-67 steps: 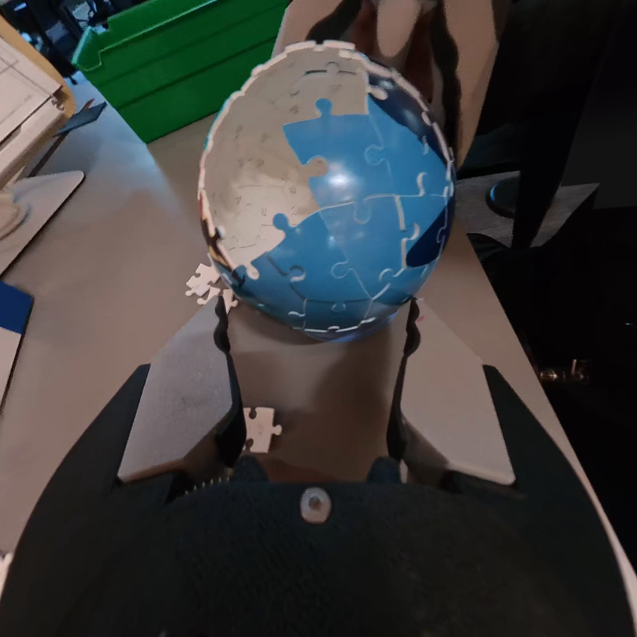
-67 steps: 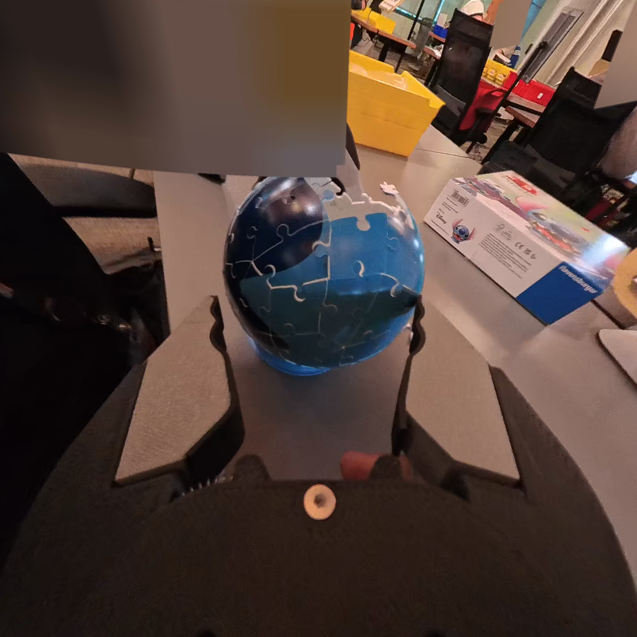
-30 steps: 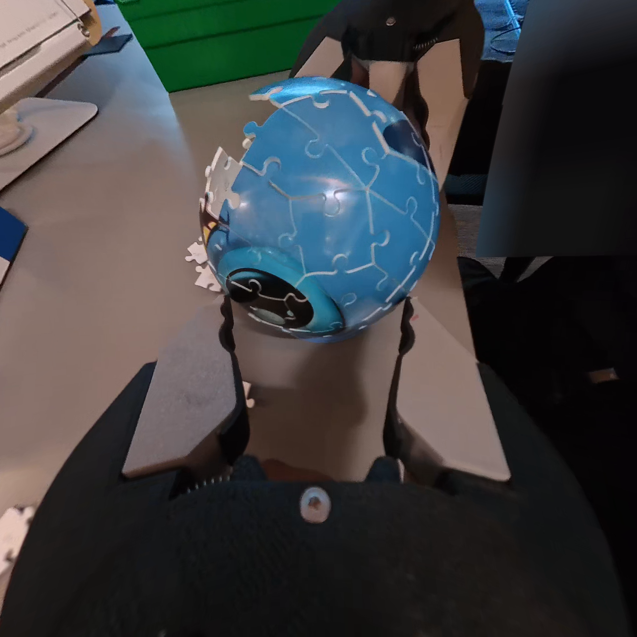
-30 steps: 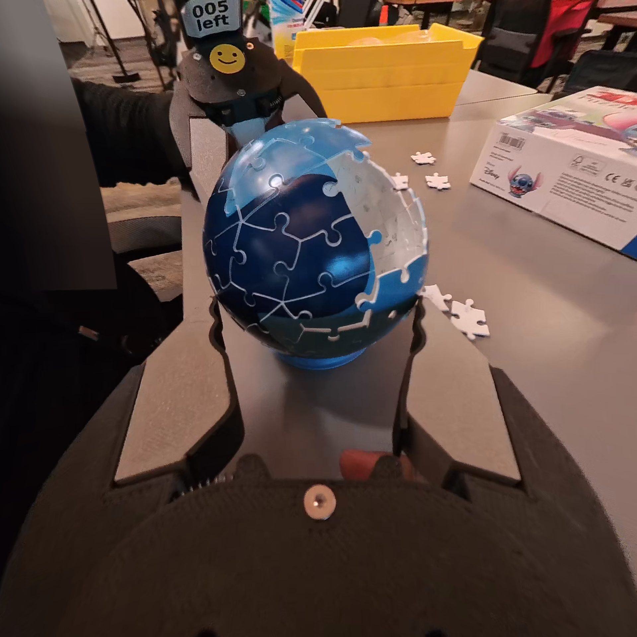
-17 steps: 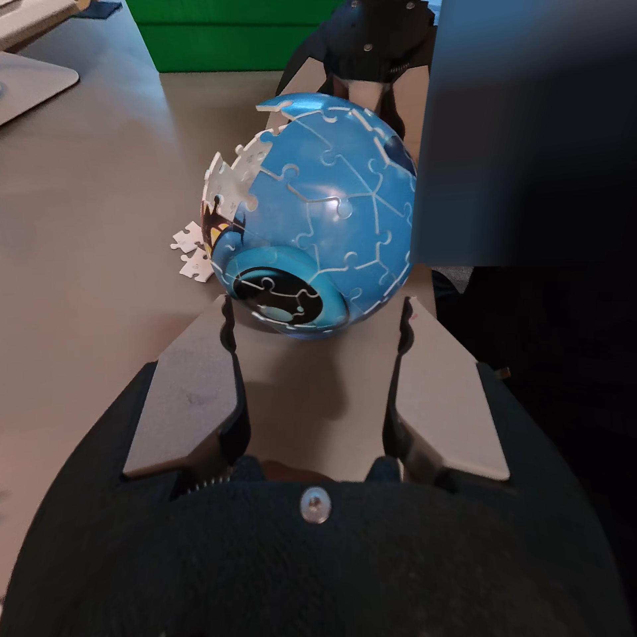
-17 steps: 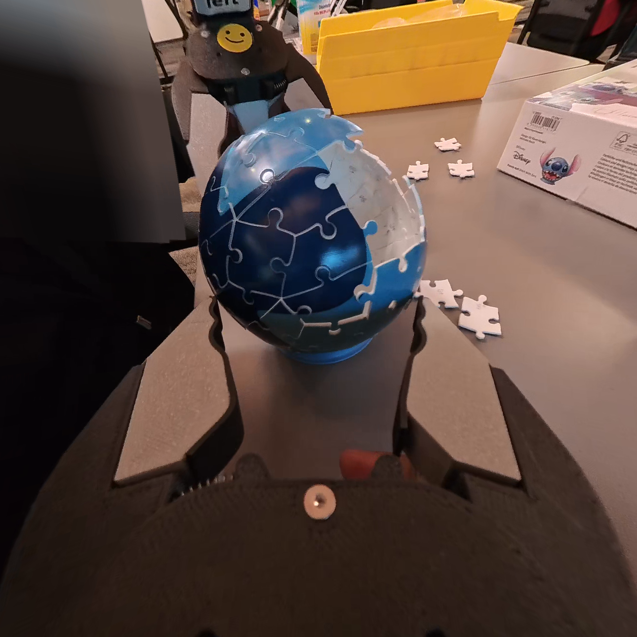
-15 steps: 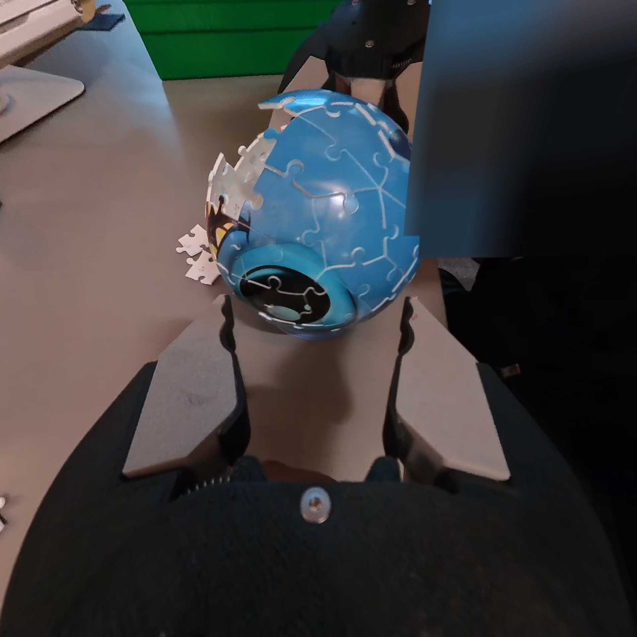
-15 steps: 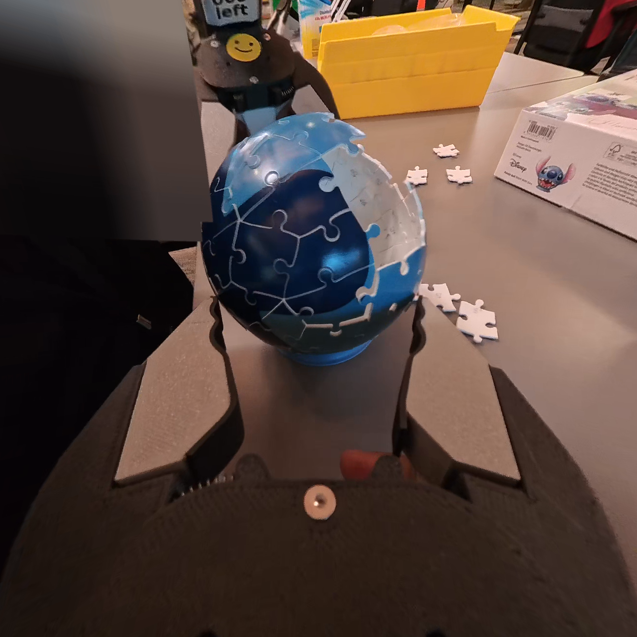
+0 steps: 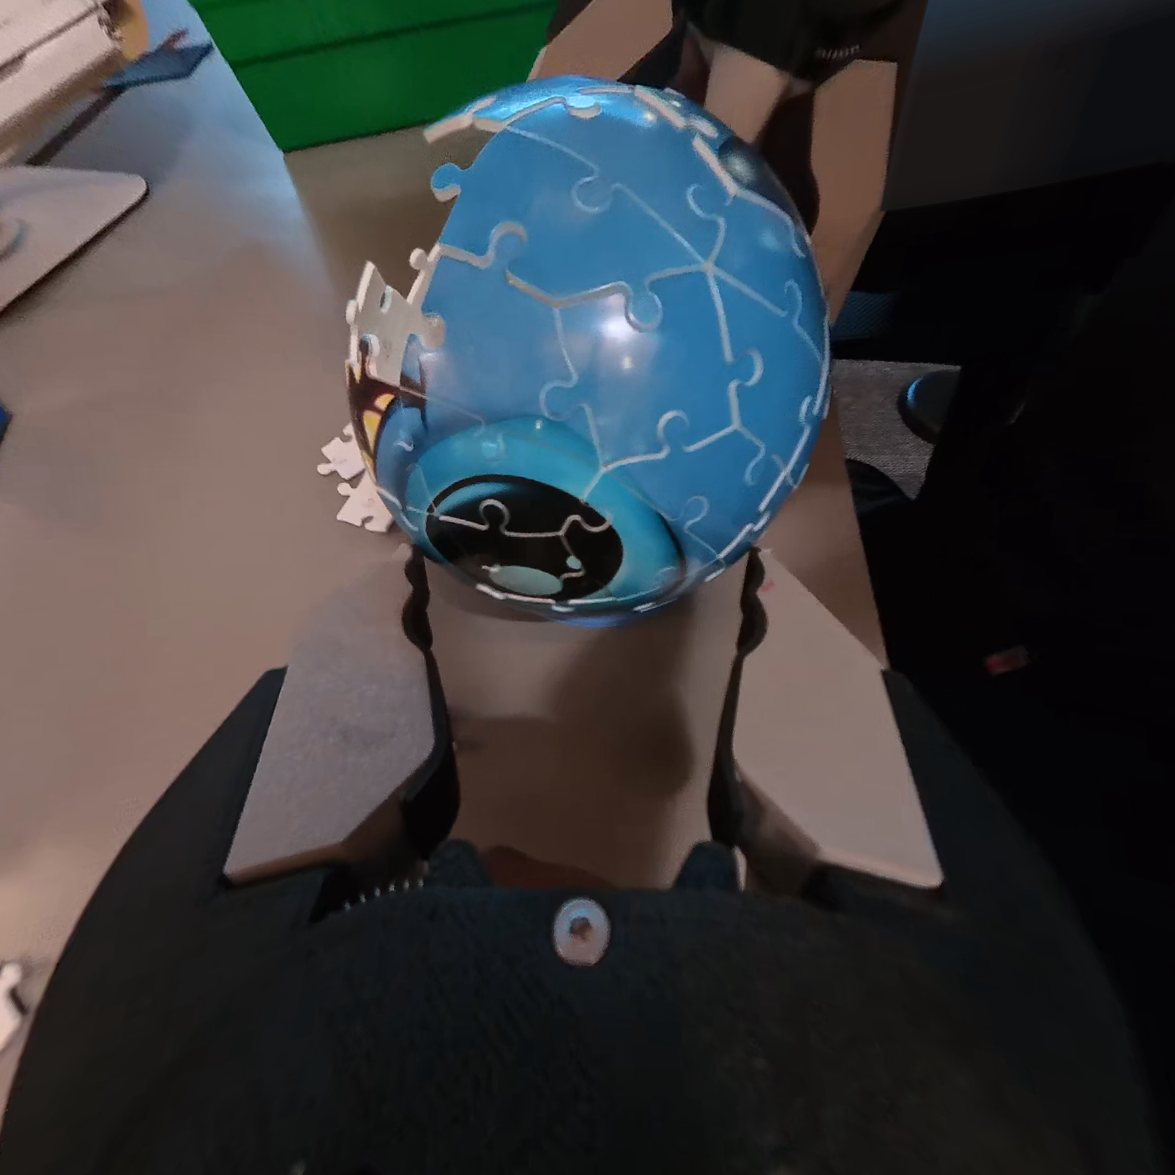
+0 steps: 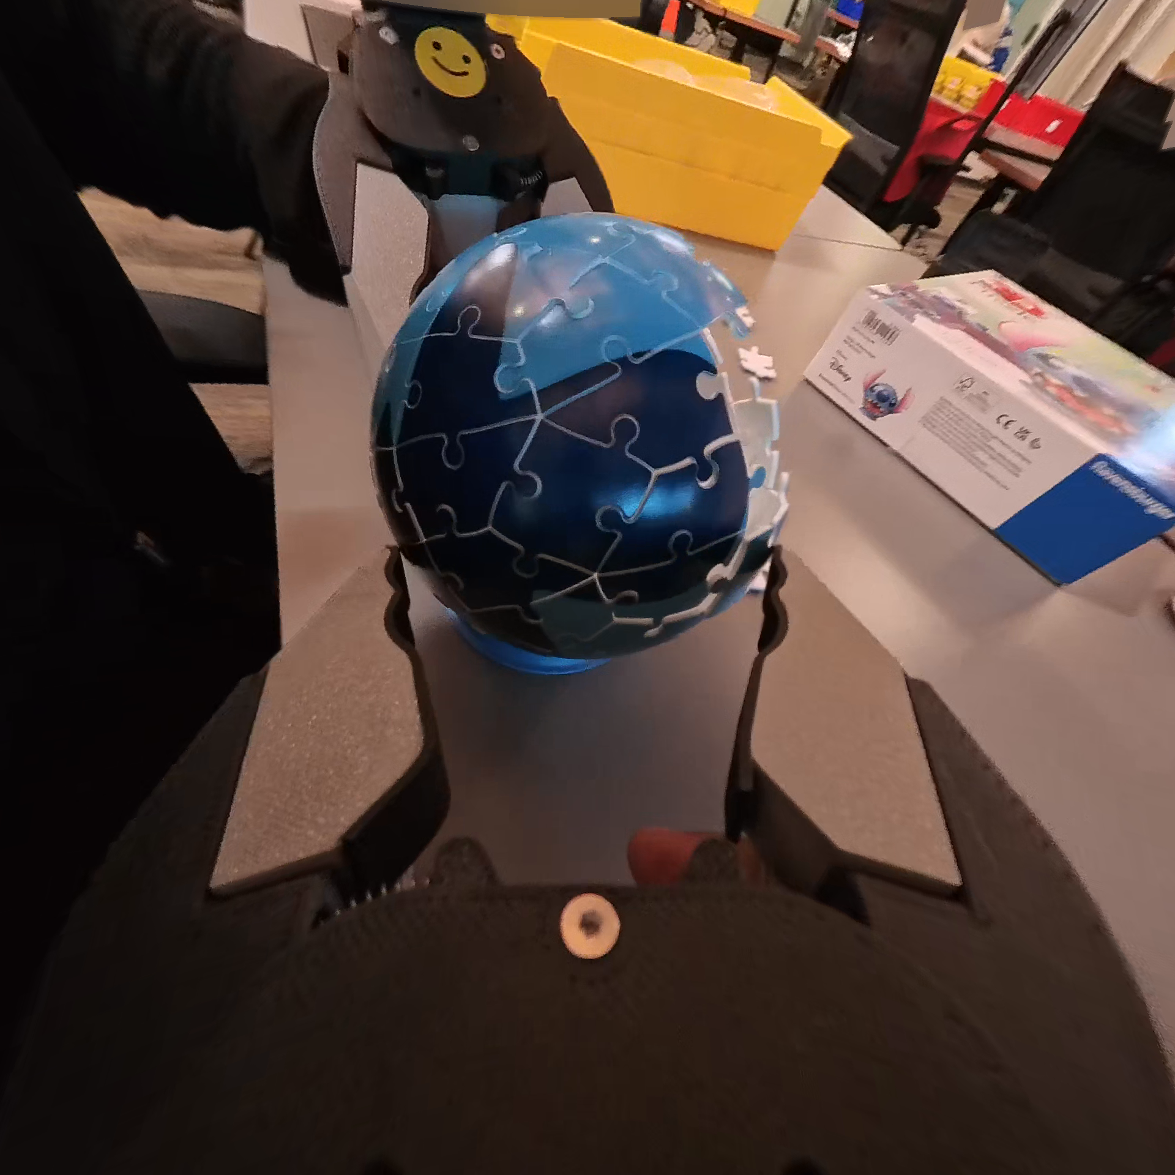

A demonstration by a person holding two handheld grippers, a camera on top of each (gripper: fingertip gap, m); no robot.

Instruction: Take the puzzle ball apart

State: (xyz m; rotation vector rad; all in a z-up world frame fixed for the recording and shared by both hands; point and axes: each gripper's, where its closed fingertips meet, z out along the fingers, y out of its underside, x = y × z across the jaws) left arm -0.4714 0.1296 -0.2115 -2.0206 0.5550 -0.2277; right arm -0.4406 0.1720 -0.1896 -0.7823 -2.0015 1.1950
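The puzzle ball (image 9: pixel 623 356) is a glossy blue sphere of interlocked pieces with an open gap on one side where white piece backs show. It stands on a small blue base (image 10: pixel 540 658) on the grey table (image 10: pixel 954 667). My left gripper (image 9: pixel 584 572) is open, its fingertips flanking the ball's lower part. My right gripper (image 10: pixel 584 566) is open on the opposite side, with the dark blue half of the ball (image 10: pixel 572 458) between its tips. I cannot tell if the fingers press on it.
Loose white pieces lie by the ball (image 9: pixel 356 483) and beyond it (image 10: pixel 756 362). A puzzle box (image 10: pixel 992 419) sits at the right, a yellow bin (image 10: pixel 693 140) behind and a green bin (image 9: pixel 381 63) at the far end. A person's dark sleeve (image 10: pixel 159 159) is at the left.
Both grippers have moved closer, so the ball fills more of each view. In the right wrist view the open gap has swung further round to the right. The finger spread is unchanged.
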